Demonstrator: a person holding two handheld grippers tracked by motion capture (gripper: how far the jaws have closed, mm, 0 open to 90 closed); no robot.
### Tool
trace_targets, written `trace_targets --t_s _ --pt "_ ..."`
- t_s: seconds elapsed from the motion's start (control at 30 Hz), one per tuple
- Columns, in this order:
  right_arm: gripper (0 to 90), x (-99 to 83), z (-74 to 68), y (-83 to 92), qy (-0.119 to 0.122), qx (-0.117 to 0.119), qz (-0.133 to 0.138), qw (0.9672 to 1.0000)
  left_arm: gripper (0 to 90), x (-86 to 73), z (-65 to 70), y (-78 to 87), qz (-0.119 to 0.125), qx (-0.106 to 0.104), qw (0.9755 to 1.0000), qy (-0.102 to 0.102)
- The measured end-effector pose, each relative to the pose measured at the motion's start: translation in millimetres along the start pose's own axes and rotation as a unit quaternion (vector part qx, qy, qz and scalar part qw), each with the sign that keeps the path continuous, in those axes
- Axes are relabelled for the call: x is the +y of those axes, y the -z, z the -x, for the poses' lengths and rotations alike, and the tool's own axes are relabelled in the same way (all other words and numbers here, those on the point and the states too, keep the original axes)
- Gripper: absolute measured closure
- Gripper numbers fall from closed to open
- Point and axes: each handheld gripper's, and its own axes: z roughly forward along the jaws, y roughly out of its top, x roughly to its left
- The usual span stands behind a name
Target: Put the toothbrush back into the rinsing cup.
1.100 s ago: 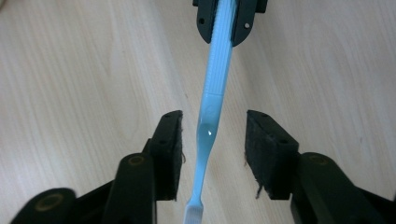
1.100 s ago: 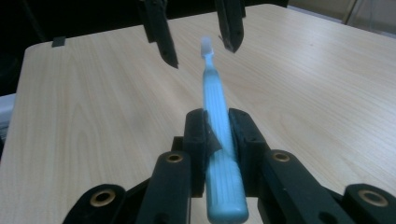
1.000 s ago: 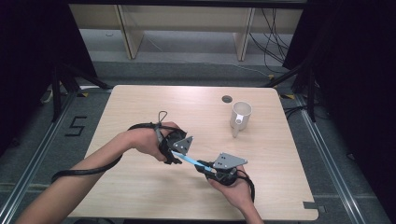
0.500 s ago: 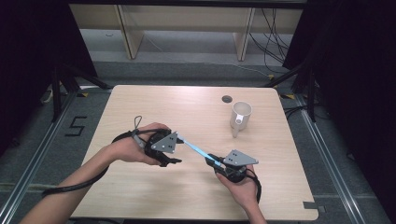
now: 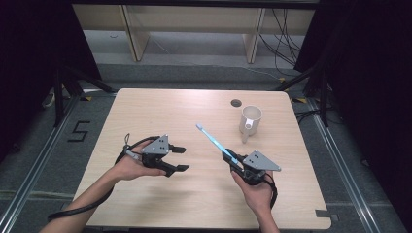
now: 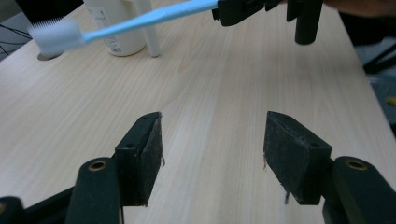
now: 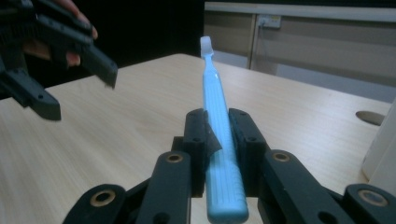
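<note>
A light blue toothbrush (image 5: 214, 140) with white bristles sticks out up and to the left from my right gripper (image 5: 233, 161), whose jaws are shut on its handle (image 7: 219, 140). The brush head (image 6: 56, 36) hangs above the table in the left gripper view. My left gripper (image 5: 180, 158) sits at the table's left middle, open, with nothing between its pads (image 6: 144, 158). A white mug (image 5: 250, 120) stands upright at the back right, its handle toward the front.
A round cable hole (image 5: 236, 103) lies in the wooden table (image 5: 160, 111) just left of the mug. Cables trail from both grippers off the front edge. Shelving and dark stands sit beyond the far edge.
The two grippers have drawn apart. The left gripper let go of the toothbrush and moved left, now open. The right gripper moved right, keeping the toothbrush.
</note>
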Motion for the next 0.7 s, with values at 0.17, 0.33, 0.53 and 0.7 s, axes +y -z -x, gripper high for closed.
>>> trace_targets --t_s 0.17,0.33,0.53,0.7 --pt "78.8 7.0 1.0 0.4 0.017 -0.005 0.017 0.9997 35.8 -10.7 2.7 -15.8 0.023 -0.022 0.9980 0.055" --pt "78.8 9.9 0.9 0.5 0.011 -0.006 0.015 0.9998 35.3 -2.8 -3.7 -24.9 0.067 -0.025 0.9924 0.101" --pt "78.8 13.8 -0.8 3.9 0.019 -0.012 0.039 0.9990 35.2 11.0 -15.8 -25.9 0.098 -0.003 0.9861 0.135" --pt "78.8 17.6 -3.6 3.8 0.024 -0.009 0.051 0.9984 35.3 26.0 -20.1 -27.6 0.129 -0.008 0.9790 0.158"
